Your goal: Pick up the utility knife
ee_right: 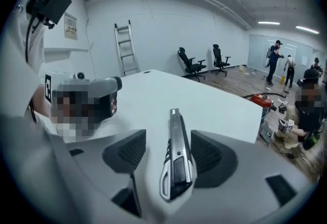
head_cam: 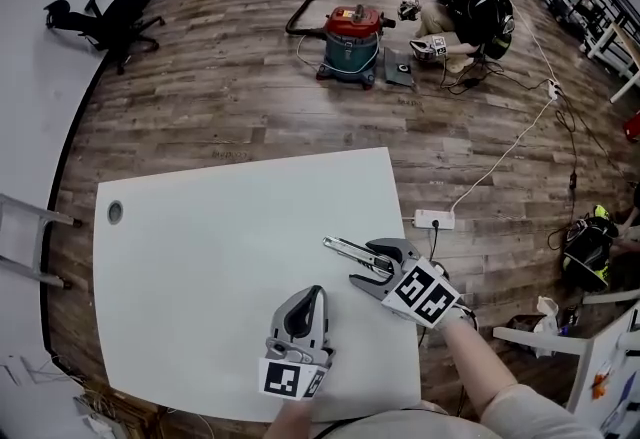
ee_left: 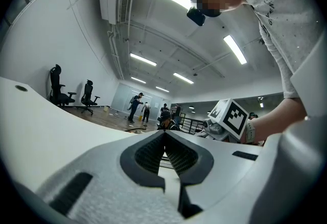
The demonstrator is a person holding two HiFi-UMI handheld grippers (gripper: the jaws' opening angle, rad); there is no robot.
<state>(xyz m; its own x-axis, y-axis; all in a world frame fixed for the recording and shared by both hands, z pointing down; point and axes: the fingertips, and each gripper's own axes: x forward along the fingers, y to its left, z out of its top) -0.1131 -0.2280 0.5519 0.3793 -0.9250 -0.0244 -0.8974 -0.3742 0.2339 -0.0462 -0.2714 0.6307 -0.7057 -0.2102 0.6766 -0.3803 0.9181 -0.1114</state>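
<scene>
Utility knife (ee_right: pixel 176 167) flat on white counter (head_cam: pixel 200 257), right near part; handle between spread pads of right claw (head_cam: pixel 376 265), neither pad pressing it; left claw (ee_left: pixel 164 154) pressed together, empty, nearer and left.

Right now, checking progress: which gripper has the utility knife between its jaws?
The right gripper: its open jaws flank the utility knife. The left gripper is shut and empty.
</scene>
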